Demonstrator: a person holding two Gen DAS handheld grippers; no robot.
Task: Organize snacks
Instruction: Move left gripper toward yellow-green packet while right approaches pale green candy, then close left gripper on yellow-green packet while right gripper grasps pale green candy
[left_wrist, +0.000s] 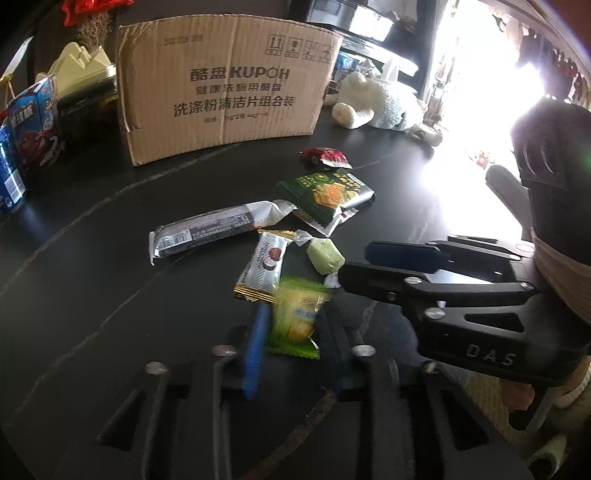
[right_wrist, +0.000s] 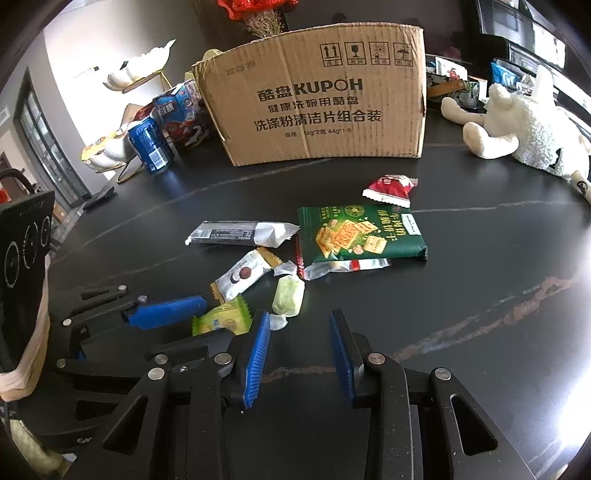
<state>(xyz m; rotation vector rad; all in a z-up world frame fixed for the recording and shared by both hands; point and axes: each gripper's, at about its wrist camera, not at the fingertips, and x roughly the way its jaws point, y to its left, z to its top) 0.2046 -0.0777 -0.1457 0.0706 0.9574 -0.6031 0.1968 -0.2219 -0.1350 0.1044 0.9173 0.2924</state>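
Glossy snack wrappers on a dark, polished table with pale veins.
Far off, a matt corrugated cardboard box, a shiny metal can to its left, a fluffy plush toy at right. Near, matt black plastic grippers with ribbed blue pads and metal rivets.

The left gripper was blurred low in the frame, its blue-padded fingers on either side of a small green-and-yellow snack packet on the black tabletop. The right gripper reached in from the right, its tips just beside a pale green wrapped candy. Behind them lay a silver-and-gold sachet, a long dark bar wrapper, a dark green cracker pack, a small red packet and a brown corrugated cardboard box.
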